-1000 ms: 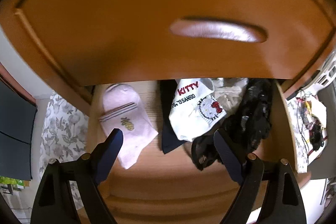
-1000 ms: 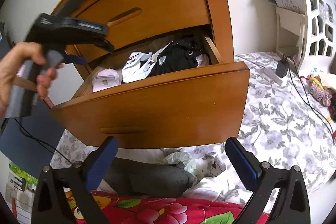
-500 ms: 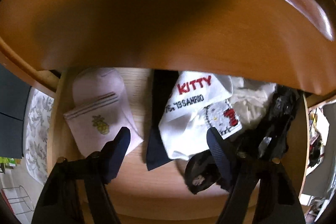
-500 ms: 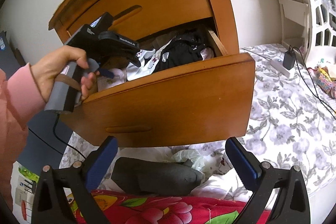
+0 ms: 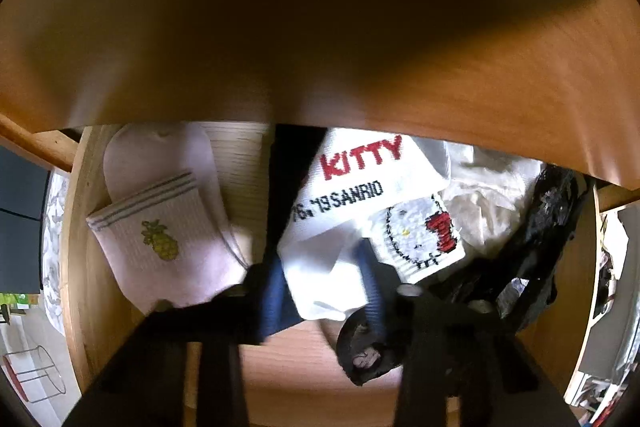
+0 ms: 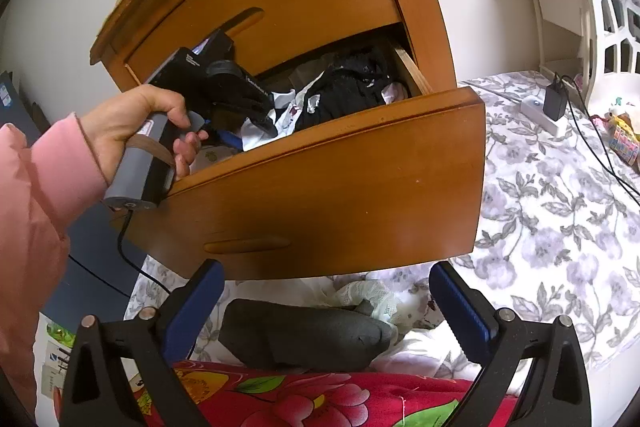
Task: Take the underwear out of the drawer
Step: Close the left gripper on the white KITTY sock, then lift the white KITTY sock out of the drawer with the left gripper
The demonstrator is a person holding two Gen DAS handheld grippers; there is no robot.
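Note:
The wooden drawer (image 6: 340,179) stands pulled out. Inside it lie a black lace underwear piece (image 5: 532,259) at the right, a white Hello Kitty cloth (image 5: 352,187) in the middle, a navy cloth (image 5: 292,163) and a pink pineapple sock (image 5: 160,235) at the left. My left gripper (image 5: 324,283) is down in the drawer, its jaws narrowed but still apart, straddling the near edge of the white Kitty cloth. In the right wrist view a hand in a pink sleeve holds the left gripper (image 6: 240,131) beside the black underwear (image 6: 348,95). My right gripper (image 6: 324,307) hangs open and holds nothing, below the drawer front.
The upper drawer front (image 5: 320,27) overhangs the open drawer closely. A cream cloth (image 5: 488,187) lies at the back right. Under the drawer, a dark grey garment (image 6: 304,335) and a red floral blanket (image 6: 300,399) lie on the flowered bedsheet. A charger (image 6: 554,103) sits at the right.
My left gripper has dropped deeper into the drawer and its jaws have closed to under half their earlier gap around the white Kitty cloth. The right gripper has barely moved.

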